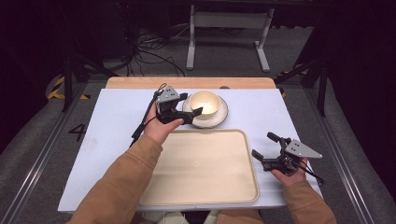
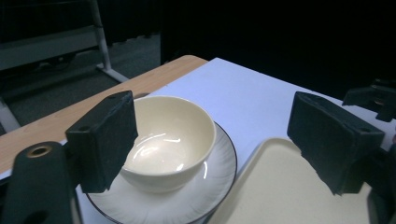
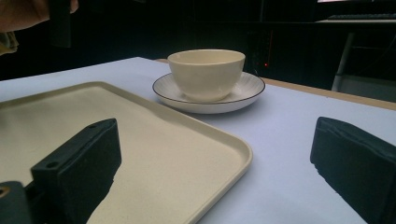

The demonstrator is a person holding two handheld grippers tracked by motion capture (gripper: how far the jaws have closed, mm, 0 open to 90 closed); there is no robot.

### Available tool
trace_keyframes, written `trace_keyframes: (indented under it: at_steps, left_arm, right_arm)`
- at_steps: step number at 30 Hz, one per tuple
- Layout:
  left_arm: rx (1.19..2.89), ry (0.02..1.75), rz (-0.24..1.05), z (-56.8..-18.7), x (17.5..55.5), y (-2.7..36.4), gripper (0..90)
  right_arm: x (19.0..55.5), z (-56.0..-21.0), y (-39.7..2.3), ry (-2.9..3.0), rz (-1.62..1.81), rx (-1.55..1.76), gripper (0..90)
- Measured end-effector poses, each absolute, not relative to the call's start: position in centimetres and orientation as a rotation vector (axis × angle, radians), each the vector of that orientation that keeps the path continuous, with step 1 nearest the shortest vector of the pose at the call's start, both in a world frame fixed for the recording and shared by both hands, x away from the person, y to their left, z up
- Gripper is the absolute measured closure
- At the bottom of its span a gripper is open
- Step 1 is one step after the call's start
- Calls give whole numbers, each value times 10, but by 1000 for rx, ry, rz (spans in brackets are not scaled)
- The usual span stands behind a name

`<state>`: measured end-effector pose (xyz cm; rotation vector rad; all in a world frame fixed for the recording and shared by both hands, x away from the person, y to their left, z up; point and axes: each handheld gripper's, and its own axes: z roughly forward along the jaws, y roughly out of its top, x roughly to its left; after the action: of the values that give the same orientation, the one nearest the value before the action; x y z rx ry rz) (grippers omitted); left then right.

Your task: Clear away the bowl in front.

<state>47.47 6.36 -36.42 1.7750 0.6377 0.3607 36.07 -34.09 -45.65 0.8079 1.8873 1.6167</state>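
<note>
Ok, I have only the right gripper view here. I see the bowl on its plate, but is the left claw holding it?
Observer: No. The left claw stands open with the bowl just ahead of it. Its pads do not press on the bowl.
Operator: Is something inside the bowl?
Observer: Nothing. The left gripper view looks into it and shows a bare, glossy inside.
Operator: And the far part of the tray?
Observer: In the high view the tray is bare over its whole surface.
</note>
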Motion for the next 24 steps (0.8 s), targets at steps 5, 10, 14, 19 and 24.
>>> trace_keyframes:
  at_steps: [5,10,14,19,24]
  left_arm:
    - [1793,648,364,-366,484,62,217]
    - [1792,611,364,-362,488,62,234]
    - [1823,587,363,-360,491,55,258]
    - [1889,572,408,-356,493,48,281]
    - [1988,537,430,-352,497,40,302]
  right_arm:
    - [360,-457,-341,1895,1616,790,16]
    - [360,-457,-341,1894,1617,794,16]
    - [361,-457,-341,1891,1618,797,16]
    - [361,-457,-341,1893,1618,796,18]
    - [360,-457,-341,1893,1618,795,21]
